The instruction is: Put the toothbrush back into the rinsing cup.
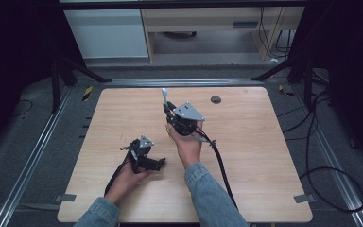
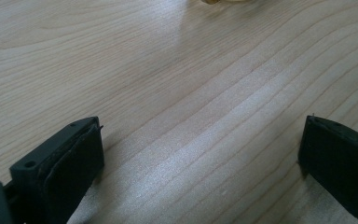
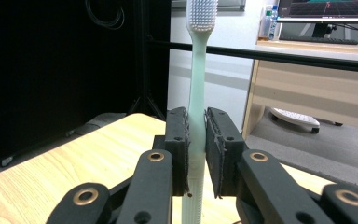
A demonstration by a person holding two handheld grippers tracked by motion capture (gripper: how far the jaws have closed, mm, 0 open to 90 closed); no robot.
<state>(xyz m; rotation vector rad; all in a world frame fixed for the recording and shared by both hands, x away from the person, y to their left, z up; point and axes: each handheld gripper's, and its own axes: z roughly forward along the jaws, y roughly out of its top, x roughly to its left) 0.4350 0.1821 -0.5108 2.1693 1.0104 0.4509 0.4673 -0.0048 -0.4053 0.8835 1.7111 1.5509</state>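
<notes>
One pale green plastic toothbrush (image 3: 196, 93) stands upright, pinched mid-handle between the closed jaws of the right gripper (image 1: 169, 112), raised above the light wooden table (image 1: 246, 142). Risk: the slim handle could pivot or slip if the squeeze eases. The left gripper (image 1: 139, 153) rests low near the table, jaws wide apart, empty.

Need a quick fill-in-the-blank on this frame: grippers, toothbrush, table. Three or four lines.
1. The right gripper is shut on a pale green ____.
2. The toothbrush has its bristles pointing ____.
3. The left gripper has its fingers ____, nothing between them.
4. The table has a top made of ____.

Missing words: toothbrush; up; open; wood
</notes>
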